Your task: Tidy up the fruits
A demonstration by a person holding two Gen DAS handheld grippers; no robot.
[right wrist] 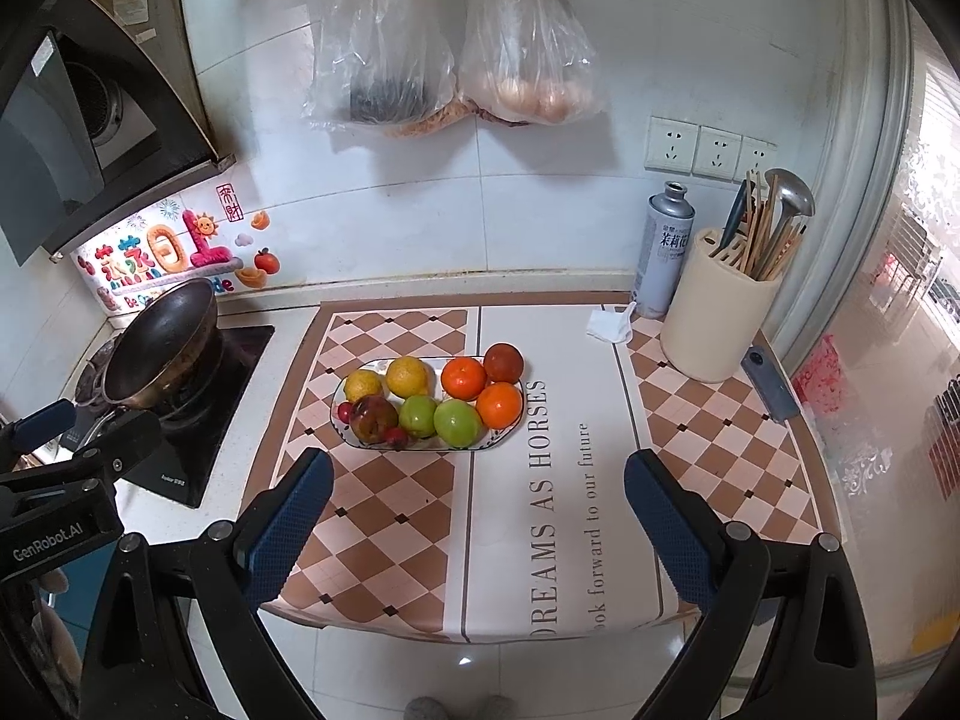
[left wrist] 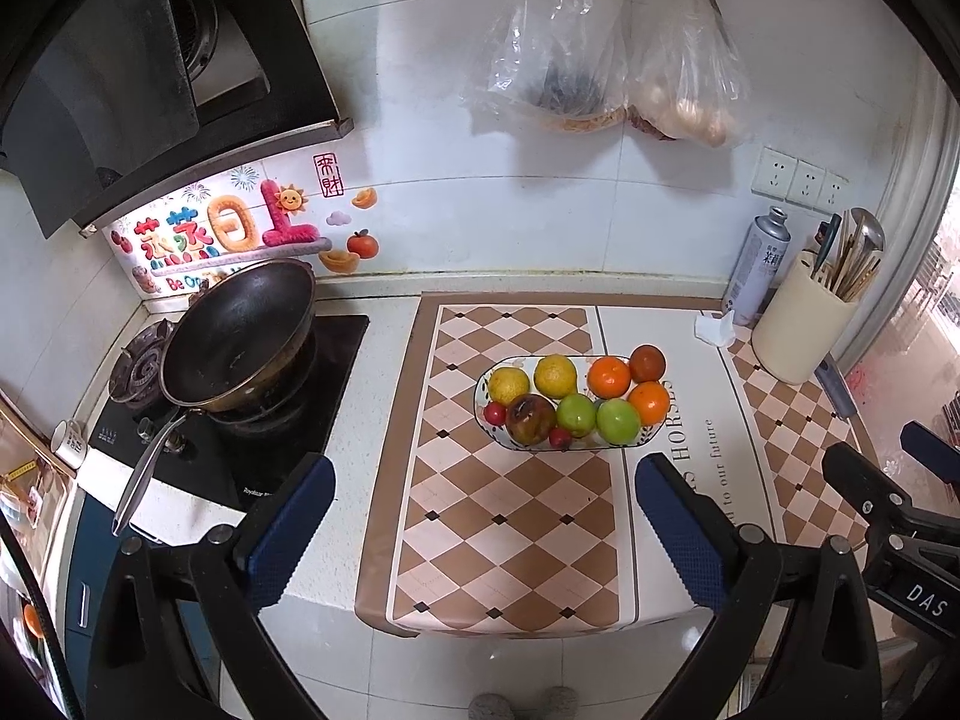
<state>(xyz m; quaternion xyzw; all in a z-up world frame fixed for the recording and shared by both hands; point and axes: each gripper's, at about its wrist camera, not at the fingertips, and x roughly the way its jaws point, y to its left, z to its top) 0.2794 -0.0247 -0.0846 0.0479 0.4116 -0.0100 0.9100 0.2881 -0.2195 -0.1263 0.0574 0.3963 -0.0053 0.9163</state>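
One oval plate (right wrist: 420,447) holds ten fruits: two yellow ones (right wrist: 408,377), two oranges (right wrist: 463,378), two green ones (right wrist: 458,422), three small red ones (right wrist: 396,435) and one mottled red-brown fruit (right wrist: 373,418); an eleventh, dark red fruit (right wrist: 503,362) sits at its far right rim. On the counter stand one wok (right wrist: 162,342), one can (right wrist: 663,252), one utensil holder (right wrist: 717,324) and one crumpled tissue (right wrist: 611,324). Two plastic bags (right wrist: 528,42) hang on the wall, beside three sockets (right wrist: 711,150).

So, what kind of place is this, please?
Most likely a home kitchen: a wok sits on a gas stove under a range hood, and a fruit plate and utensil holder stand on the counter.
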